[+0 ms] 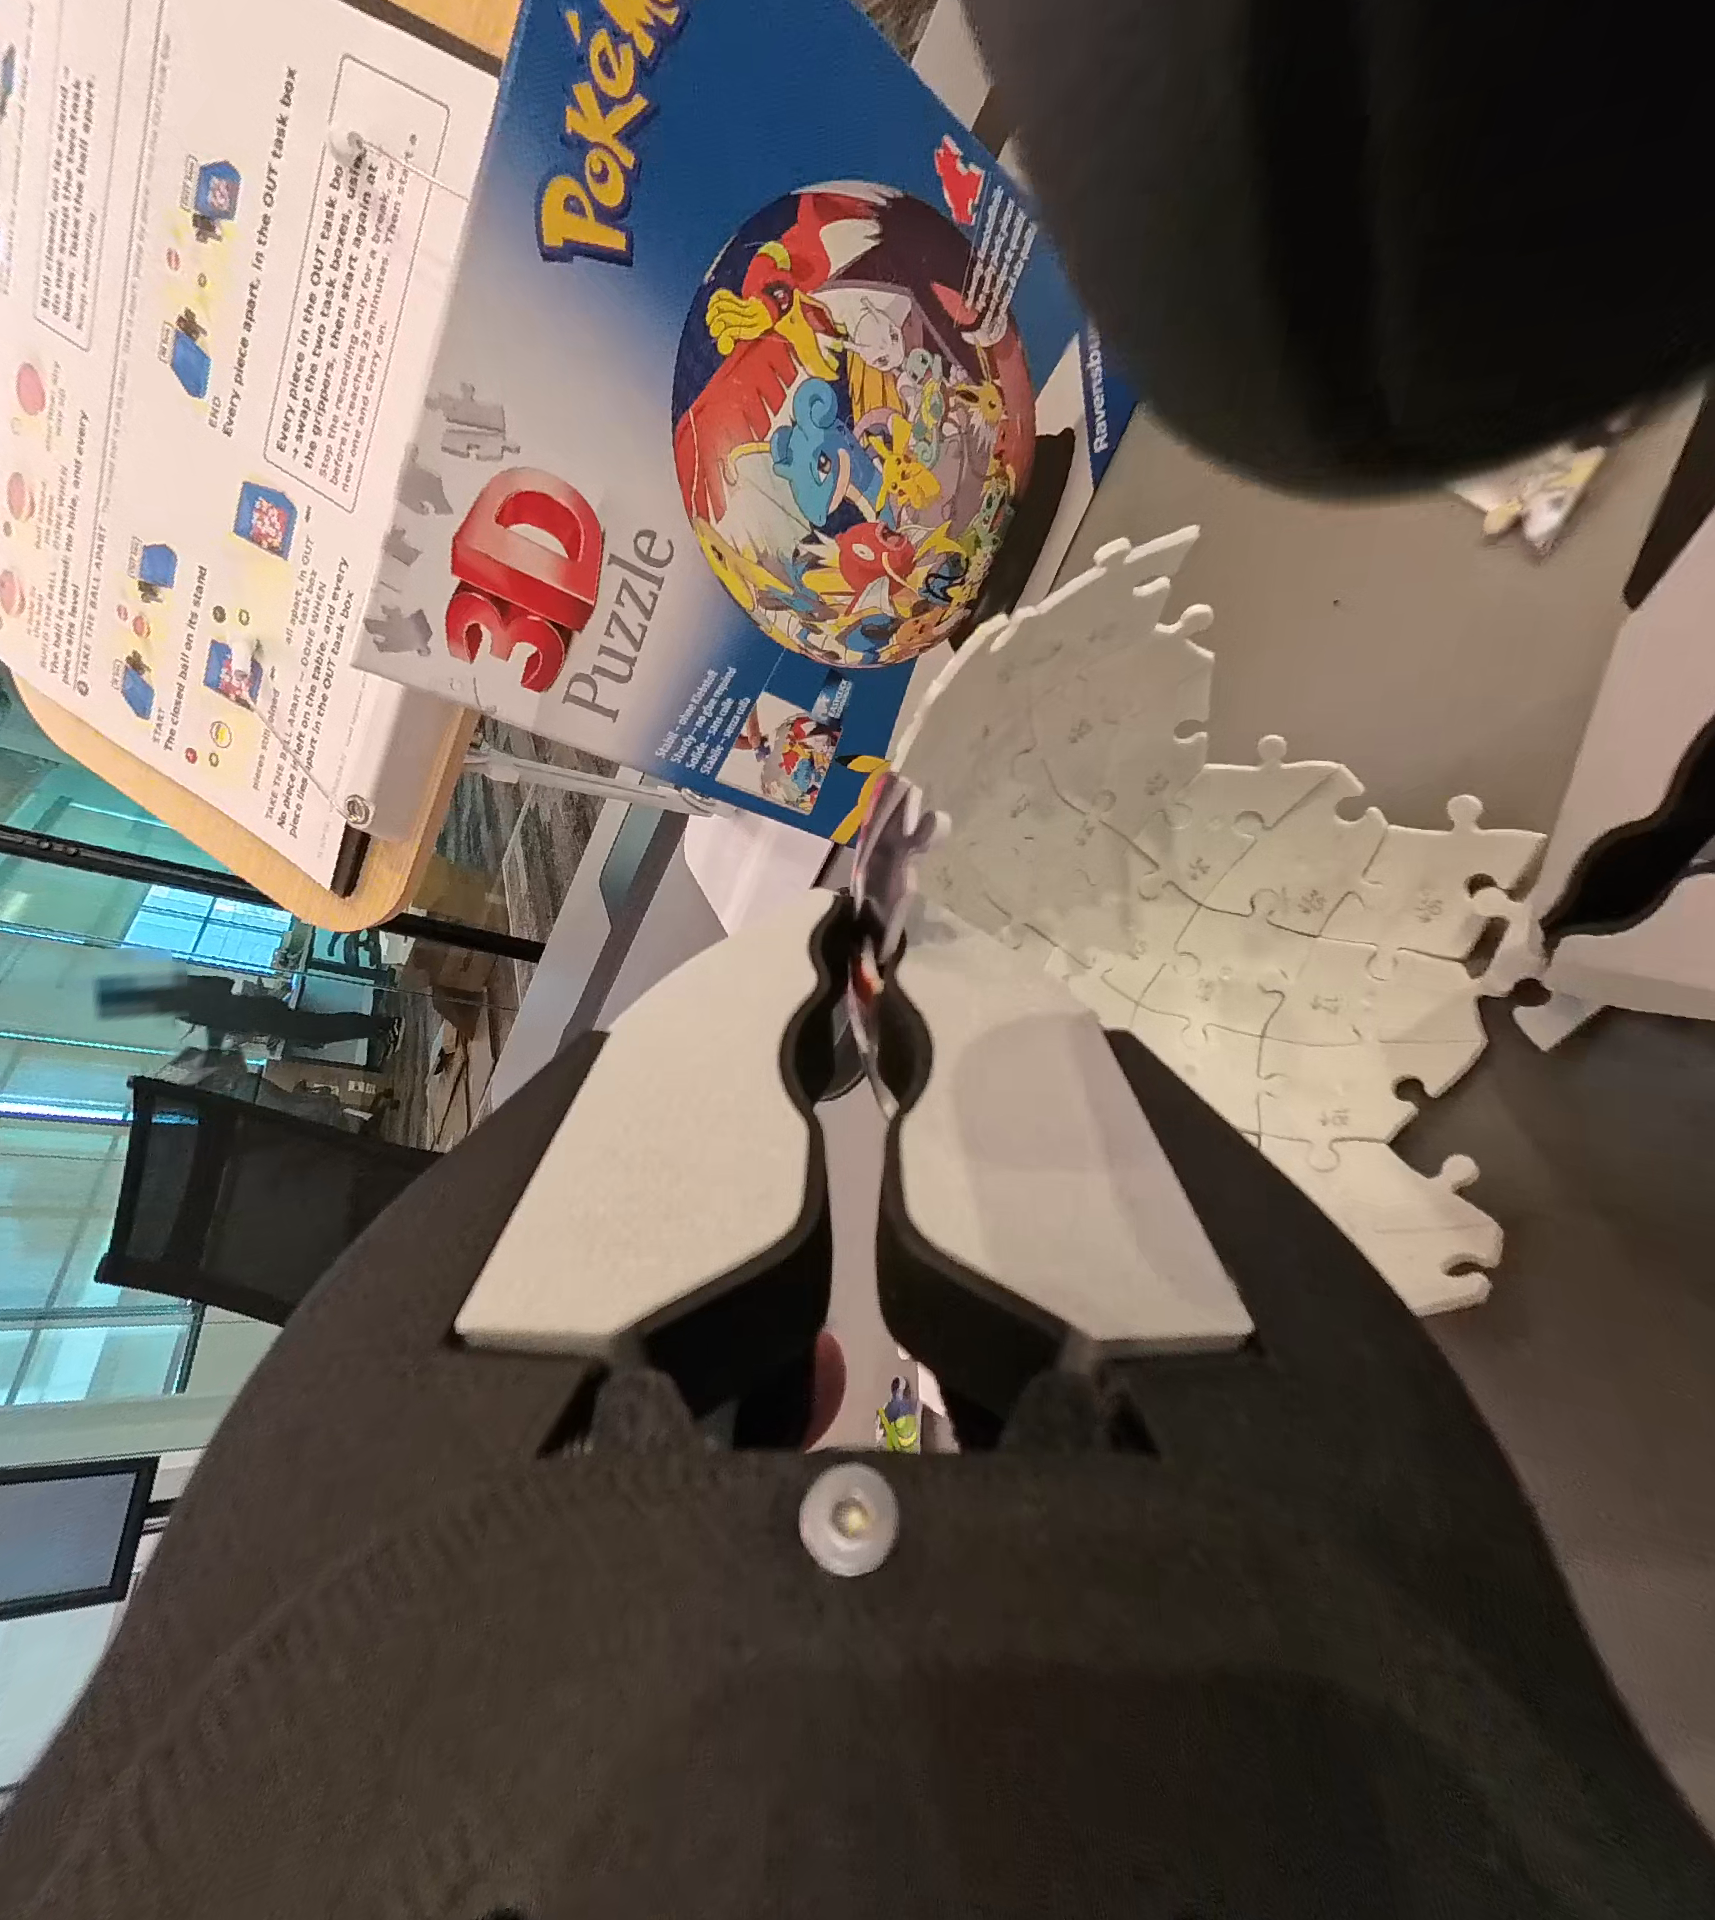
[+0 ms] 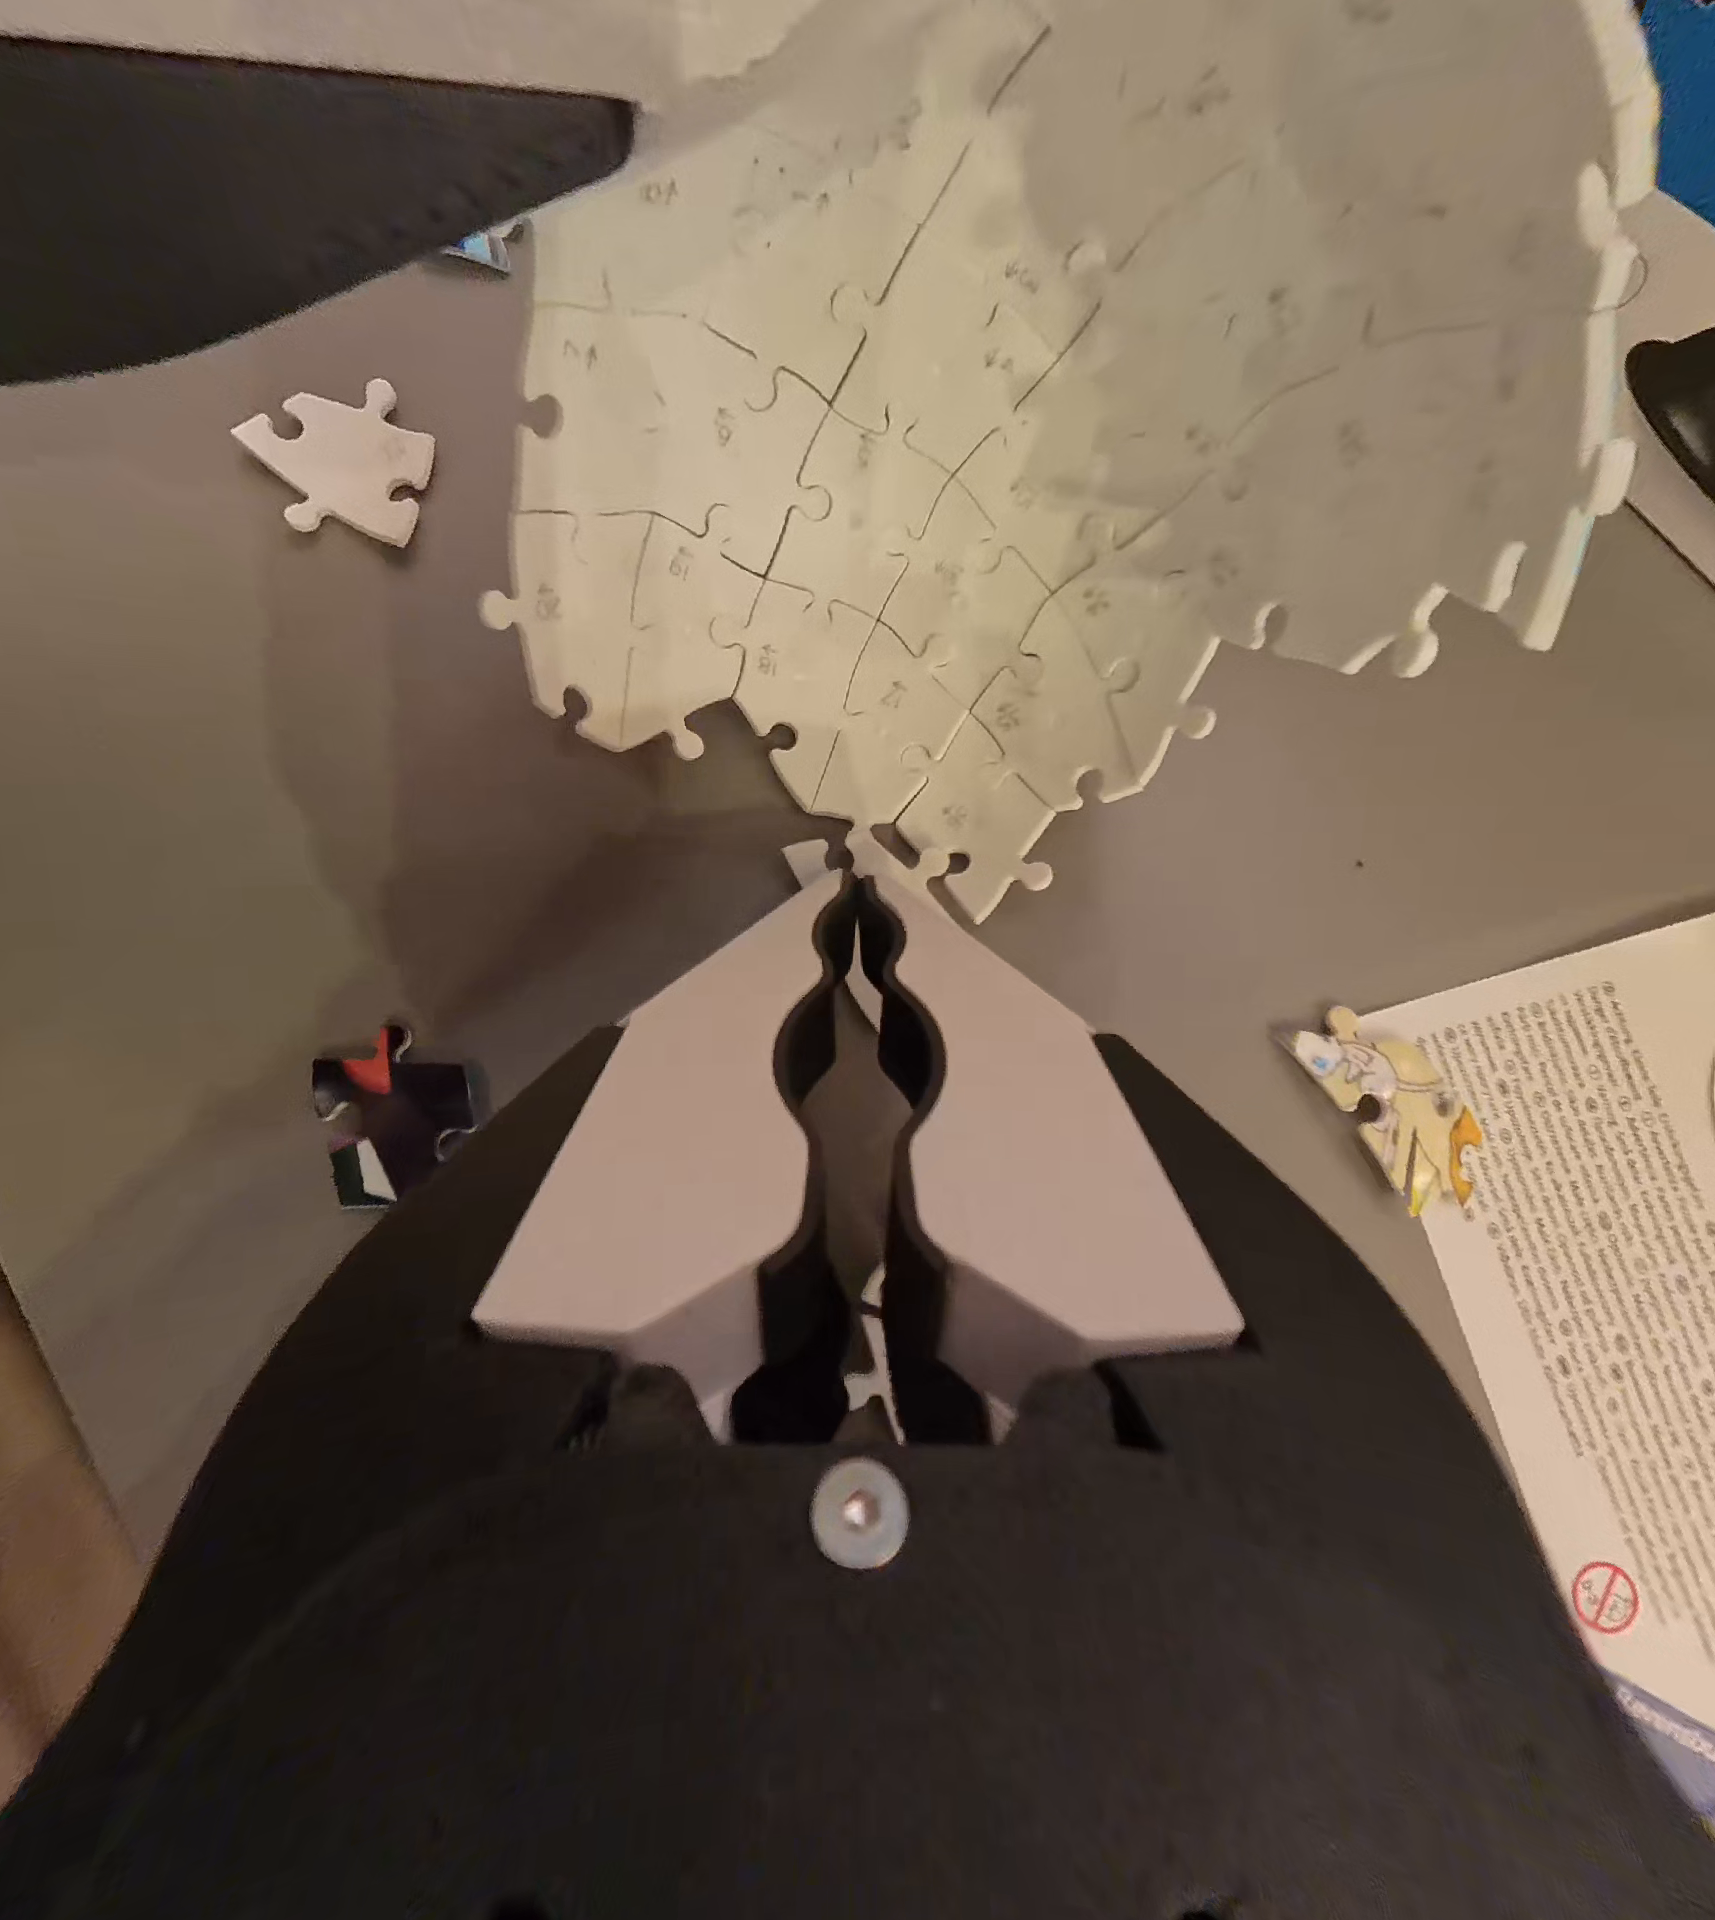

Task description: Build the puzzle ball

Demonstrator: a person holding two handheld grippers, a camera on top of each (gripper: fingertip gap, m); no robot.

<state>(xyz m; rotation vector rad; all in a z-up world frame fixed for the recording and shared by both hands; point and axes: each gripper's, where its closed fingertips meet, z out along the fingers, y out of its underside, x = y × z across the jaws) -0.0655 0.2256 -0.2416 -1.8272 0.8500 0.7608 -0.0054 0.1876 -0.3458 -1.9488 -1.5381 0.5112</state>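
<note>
The left gripper [image 1: 868, 961] is clamped on the rim of the half-built puzzle shell [image 1: 1196, 935], its black-lined jaws pinched together on a printed edge piece [image 1: 884, 873]. The shell curves away to the right, pale inner side facing us, knobs and notches ragged along its border. At the far right edge the other gripper's dark fingertips [image 1: 1601, 883] meet the shell's rim, seemingly pinching it, though that corner is hard to read. Behind stands the blue puzzle box [image 1: 780, 416], tilted in this view, and beside it a white instruction sheet [image 1: 188, 416] on a wooden board [image 1: 365, 904]. A big blurred black shape [image 1: 1404, 208] fills the top right.
</note>
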